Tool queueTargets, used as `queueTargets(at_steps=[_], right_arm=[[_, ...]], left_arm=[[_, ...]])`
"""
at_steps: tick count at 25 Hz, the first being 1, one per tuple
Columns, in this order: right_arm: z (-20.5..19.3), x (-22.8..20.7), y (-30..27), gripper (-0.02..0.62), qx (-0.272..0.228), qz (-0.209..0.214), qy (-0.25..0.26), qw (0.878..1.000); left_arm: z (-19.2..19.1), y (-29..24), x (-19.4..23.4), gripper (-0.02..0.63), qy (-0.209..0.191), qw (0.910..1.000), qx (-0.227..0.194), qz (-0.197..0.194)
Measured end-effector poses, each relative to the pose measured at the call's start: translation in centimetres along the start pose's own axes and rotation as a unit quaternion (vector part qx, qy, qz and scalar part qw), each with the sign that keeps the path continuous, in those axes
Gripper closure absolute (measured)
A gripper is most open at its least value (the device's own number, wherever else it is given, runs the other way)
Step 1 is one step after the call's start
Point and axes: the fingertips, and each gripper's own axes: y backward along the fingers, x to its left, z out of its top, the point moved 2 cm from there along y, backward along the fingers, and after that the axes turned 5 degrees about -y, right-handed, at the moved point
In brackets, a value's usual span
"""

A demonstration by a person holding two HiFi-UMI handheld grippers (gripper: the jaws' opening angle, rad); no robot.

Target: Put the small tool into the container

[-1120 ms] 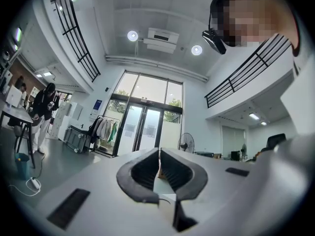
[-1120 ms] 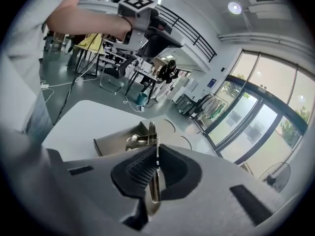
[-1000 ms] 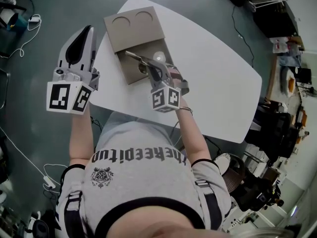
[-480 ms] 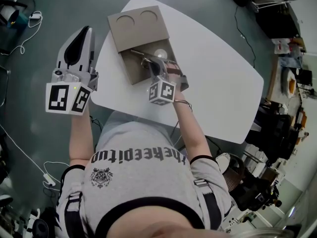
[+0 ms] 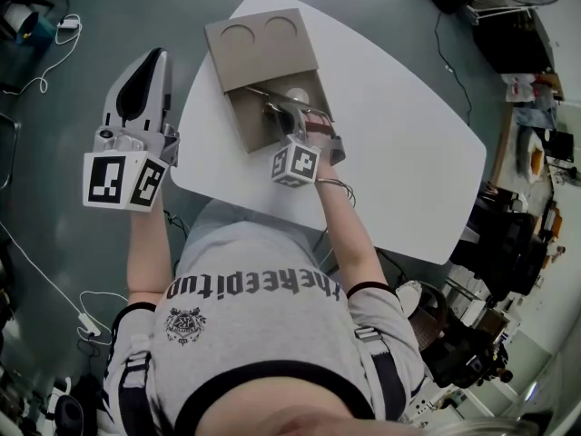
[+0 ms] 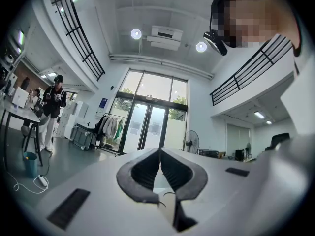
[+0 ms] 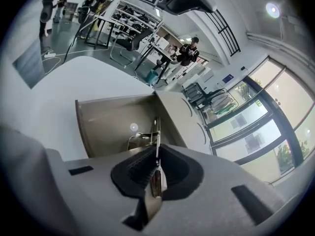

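A flat brown cardboard container (image 5: 263, 48) lies on the white table (image 5: 399, 143), its near compartment (image 5: 247, 123) open. My right gripper (image 5: 292, 116) hangs over that compartment, shut on the small tool (image 5: 270, 101), a thin metal piece that sticks out ahead of the jaws. In the right gripper view the tool (image 7: 157, 132) runs up from my right gripper (image 7: 156, 150) across the container's hollow (image 7: 103, 119). My left gripper (image 5: 161, 54) is held off the table's left side; in its own view the left gripper (image 6: 160, 152) is shut with nothing in it.
The container's far half is a closed panel with two round recesses (image 5: 241, 34). A pale round spot (image 5: 298, 94) shows inside the open compartment. Cables (image 5: 36, 80) trail on the floor at left. Equipment and shelves (image 5: 508, 243) crowd the right side.
My right gripper has carried the tool forward, from the compartment's near edge to over its middle. The left gripper has stayed where it was.
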Motion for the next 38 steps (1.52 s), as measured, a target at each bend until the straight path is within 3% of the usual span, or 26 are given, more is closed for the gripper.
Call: queueTargets(at_steps=[6, 10, 19, 23, 25, 27, 31, 38], right_arm=[[0.0, 1.2, -0.2, 0.560, 0.006, 0.017, 0.019, 1.000], [0.0, 1.6, -0.3, 0.546, 0.012, 0.026, 0.004, 1.000], [1.2, 1.3, 0.5, 0.479, -0.013, 0.076, -0.131, 0.988], [2.1, 0.3, 2.1, 0.486, -0.046, 0.080, -0.204, 0.975], [2.2, -0.5, 3.0, 0.536, -0.061, 0.072, -0.244, 0.965], [2.2, -1.1, 3.8, 0.591, -0.075, 0.069, -0.281, 0.954], [2.2, -2.2, 5.6, 0.592, -0.106, 0.075, -0.350, 0.928], [1.8, -3.7, 9.5, 0.592, -0.154, 0.070, -0.391, 0.905]], left_arm=[[0.0, 0.8, 0.1, 0.592, 0.002, 1.0000, 0.001, 0.005], [0.0, 1.5, 0.3, 0.592, 0.003, 0.9999, 0.002, 0.010], [0.3, 3.0, 0.7, 0.593, 0.004, 0.9997, -0.003, 0.025], [0.6, 3.8, 0.4, 0.592, 0.003, 0.9994, -0.005, 0.033], [0.7, 4.3, 0.0, 0.592, 0.001, 0.9993, -0.006, 0.037], [0.8, 4.8, -0.5, 0.592, -0.001, 0.9991, -0.008, 0.041], [1.4, 5.5, -1.9, 0.593, -0.006, 0.9988, -0.014, 0.047], [2.0, 6.9, -5.5, 0.594, -0.012, 0.9982, -0.016, 0.056]])
